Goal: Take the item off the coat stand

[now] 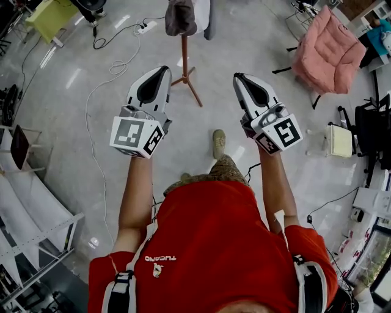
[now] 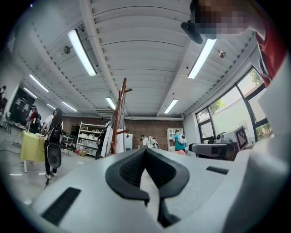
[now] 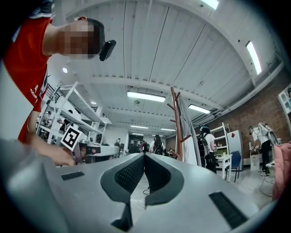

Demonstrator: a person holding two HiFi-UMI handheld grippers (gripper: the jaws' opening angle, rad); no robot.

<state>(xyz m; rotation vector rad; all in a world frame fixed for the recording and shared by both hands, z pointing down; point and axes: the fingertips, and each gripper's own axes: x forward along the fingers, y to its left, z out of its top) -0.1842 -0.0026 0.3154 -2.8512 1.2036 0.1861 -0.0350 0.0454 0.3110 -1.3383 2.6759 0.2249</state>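
A wooden coat stand rises from the floor ahead of me, with a dark garment and a white one hanging at its top. My left gripper and right gripper are held side by side at chest height, short of the stand, both shut and holding nothing. In the left gripper view the coat stand stands left of centre beyond the shut left gripper, with clothes hanging on it. In the right gripper view the coat stand carries a white garment, right of the shut right gripper.
A pink padded chair stands at the far right, a yellow-green table at the far left. A white cable trails over the floor left of the stand. White shelving lines my left side. Several people stand in the background.
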